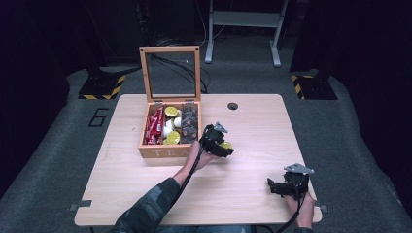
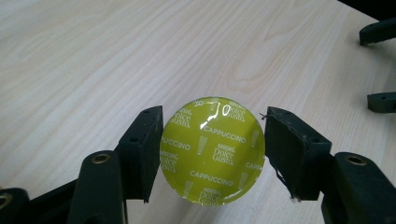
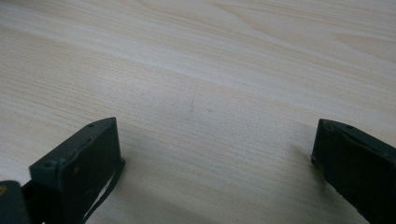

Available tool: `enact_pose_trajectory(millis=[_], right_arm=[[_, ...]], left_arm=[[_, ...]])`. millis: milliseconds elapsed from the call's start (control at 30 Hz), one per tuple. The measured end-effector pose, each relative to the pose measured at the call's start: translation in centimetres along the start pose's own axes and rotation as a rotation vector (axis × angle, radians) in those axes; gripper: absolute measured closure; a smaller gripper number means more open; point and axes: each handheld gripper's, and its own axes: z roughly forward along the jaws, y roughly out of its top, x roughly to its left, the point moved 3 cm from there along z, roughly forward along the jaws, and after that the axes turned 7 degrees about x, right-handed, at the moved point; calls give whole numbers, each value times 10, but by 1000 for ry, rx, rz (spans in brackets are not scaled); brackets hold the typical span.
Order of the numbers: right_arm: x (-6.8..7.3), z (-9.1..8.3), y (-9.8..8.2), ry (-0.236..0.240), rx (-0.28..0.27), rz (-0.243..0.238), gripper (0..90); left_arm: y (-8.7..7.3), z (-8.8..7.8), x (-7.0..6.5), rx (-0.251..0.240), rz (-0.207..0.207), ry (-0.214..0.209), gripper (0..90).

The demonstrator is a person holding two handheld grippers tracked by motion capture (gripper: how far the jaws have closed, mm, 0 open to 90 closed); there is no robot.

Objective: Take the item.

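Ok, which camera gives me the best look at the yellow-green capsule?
The left gripper view: the capsule sits close up between the fingers, its Cappuccino lid readable. In the high view it is a small yellow spot at the left gripper.

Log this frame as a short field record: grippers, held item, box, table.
left gripper: shut on yellow-green capsule, right of the box
capsule lid text: Cappuccino, Dolce Gusto
right gripper: open, nothing between jaws, low over table near its front right corner
wooden box: lid up, "TEA" on front, holds red sachets, more capsules, dark items
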Motion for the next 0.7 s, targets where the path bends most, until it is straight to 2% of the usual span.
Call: enact_pose_trajectory(millis=[167,433,700], right_arm=[[0,0,0,-1,-1,3,6],[1,0,0,-2,0,5,6],[1,0,0,-3,0,4,6]], left_arm=[[-5,7,0,37,-2,-7,387],[-9,14,1,66,-11,-16,386],[-11,21,-1,76,-32,-36,385]])
